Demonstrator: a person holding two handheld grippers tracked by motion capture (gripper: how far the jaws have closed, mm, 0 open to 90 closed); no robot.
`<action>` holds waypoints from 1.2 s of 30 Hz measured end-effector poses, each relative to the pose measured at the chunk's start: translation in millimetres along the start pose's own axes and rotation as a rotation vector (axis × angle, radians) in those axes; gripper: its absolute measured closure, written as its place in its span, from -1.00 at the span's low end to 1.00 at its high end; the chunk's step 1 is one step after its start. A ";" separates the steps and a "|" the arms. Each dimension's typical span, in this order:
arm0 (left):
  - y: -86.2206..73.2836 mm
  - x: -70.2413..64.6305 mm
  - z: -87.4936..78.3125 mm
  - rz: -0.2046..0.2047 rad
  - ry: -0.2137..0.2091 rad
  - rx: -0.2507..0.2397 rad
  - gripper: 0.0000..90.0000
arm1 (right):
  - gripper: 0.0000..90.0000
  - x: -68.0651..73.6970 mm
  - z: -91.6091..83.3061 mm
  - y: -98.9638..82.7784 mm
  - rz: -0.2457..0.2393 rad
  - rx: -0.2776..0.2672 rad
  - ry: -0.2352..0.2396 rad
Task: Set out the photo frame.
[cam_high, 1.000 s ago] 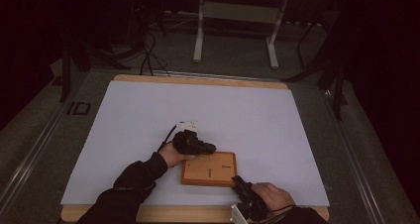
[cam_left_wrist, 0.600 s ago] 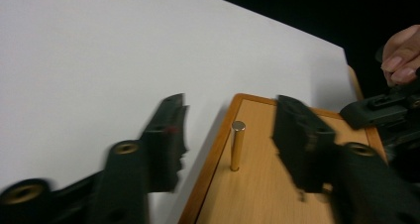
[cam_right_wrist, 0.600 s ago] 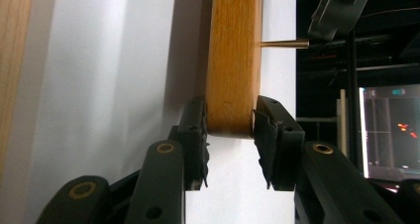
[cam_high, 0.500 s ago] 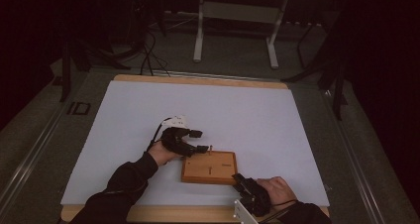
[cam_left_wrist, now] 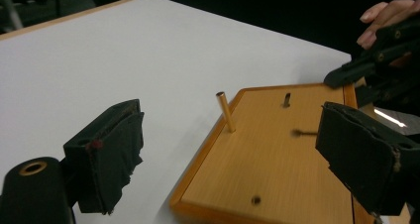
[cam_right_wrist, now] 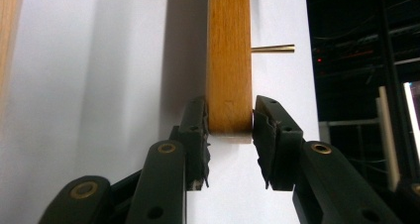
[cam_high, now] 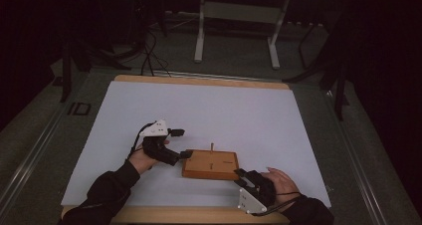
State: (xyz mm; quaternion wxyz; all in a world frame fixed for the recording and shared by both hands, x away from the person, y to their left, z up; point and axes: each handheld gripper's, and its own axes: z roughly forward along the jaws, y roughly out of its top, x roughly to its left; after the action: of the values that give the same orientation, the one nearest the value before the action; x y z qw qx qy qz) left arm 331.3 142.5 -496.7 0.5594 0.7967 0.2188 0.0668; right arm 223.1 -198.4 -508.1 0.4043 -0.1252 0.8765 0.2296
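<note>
Since the earlier frames the left tool [cam_high: 179, 143] has drawn back from over the wooden board [cam_high: 211, 164] toward the board's left edge, and its jaws have just been opening; they now stand wide apart with nothing between them. From the left gripper view the black pads [cam_left_wrist: 106, 152] frame the board's near-left corner without touching it. The right tool [cam_high: 242, 176] sits at the board's front right corner, and the right gripper view shows its jaws [cam_right_wrist: 230, 135] on either side of the board's edge [cam_right_wrist: 229, 60]: the left pad lies against the wood, while a thin gap seems to remain at the right pad, so the clamp looks loose at best.

The board lies flat on the white sheet [cam_high: 209, 110] covering the desk [cam_high: 199, 80], toward the front and a little right of centre, its front edge near the sheet's front edge. Wide open sheet lies behind it and to both sides.

A marking reading "ID" [cam_high: 79, 108] shows on the floor beside the desk's left edge; no other writing can be read.

The board's long axis runs left to right across the desk. A thin brass peg [cam_high: 212, 147] stands at its far edge, pointing up and leaning slightly in the left gripper view [cam_left_wrist: 225, 112]. Small dark holes [cam_left_wrist: 255, 200] dot the board's top.
</note>
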 end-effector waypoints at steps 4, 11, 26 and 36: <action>-0.9 -2.0 -13.6 0.012 0.019 -0.022 -0.74 | 0.51 -10.1 -0.5 -0.7 0.036 -0.010 0.028; -8.4 -7.6 -33.2 0.008 0.036 -0.021 -0.75 | 0.53 -28.3 -0.4 -5.0 0.096 -0.040 0.067; -27.6 -19.5 -46.3 -0.030 0.066 -0.015 -0.75 | 0.55 -67.0 6.0 -14.4 0.214 -0.081 0.181; -36.5 -25.4 -45.0 -0.032 0.067 -0.024 -0.75 | 0.55 -97.0 16.4 -25.4 0.323 -0.102 0.287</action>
State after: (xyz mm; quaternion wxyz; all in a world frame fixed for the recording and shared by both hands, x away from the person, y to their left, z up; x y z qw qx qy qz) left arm 282.8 180.8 -510.4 0.5622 0.7838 0.2491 0.0871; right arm 306.3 -208.7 -450.7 0.2264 -0.0349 0.9210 0.3151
